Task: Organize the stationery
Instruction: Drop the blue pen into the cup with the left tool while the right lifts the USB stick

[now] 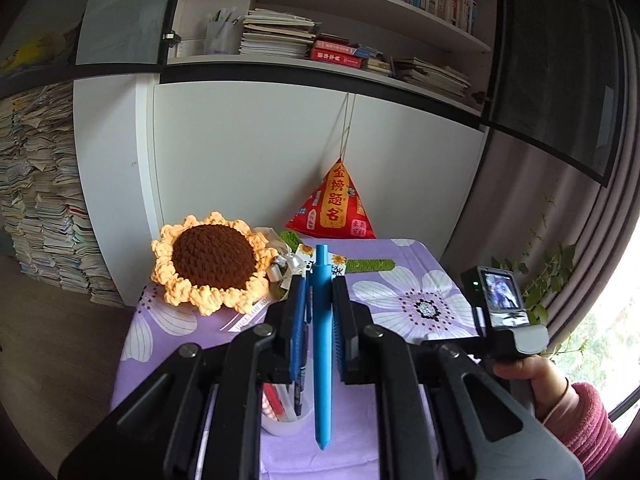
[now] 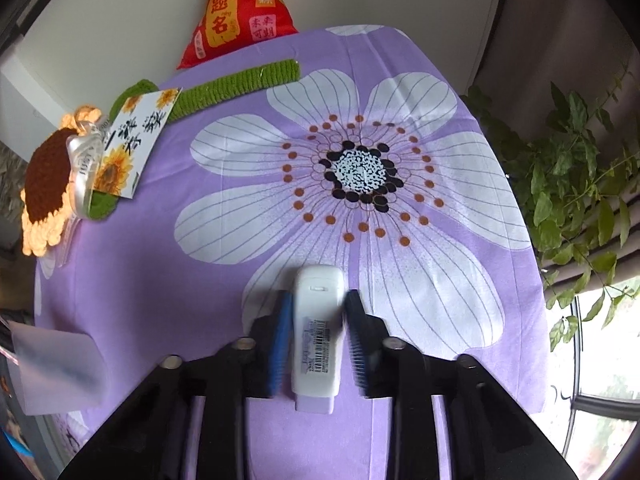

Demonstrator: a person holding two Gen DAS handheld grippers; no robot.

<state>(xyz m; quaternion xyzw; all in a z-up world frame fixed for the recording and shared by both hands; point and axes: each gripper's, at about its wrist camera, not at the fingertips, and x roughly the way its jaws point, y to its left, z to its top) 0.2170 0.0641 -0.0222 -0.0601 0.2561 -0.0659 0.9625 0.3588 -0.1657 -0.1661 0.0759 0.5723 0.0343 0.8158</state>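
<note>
Right wrist view: barcode label (image 2: 320, 344) on white correction tape (image 2: 318, 320), print illegible.

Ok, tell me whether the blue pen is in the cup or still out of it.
Out. The blue pen is clamped in the left gripper, tip down, beside the white cup, which already holds other pens.

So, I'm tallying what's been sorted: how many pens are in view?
At least 3: a blue pen clamped in the left gripper, plus a red pen and a dark pen in the white cup; more may be hidden.
</note>
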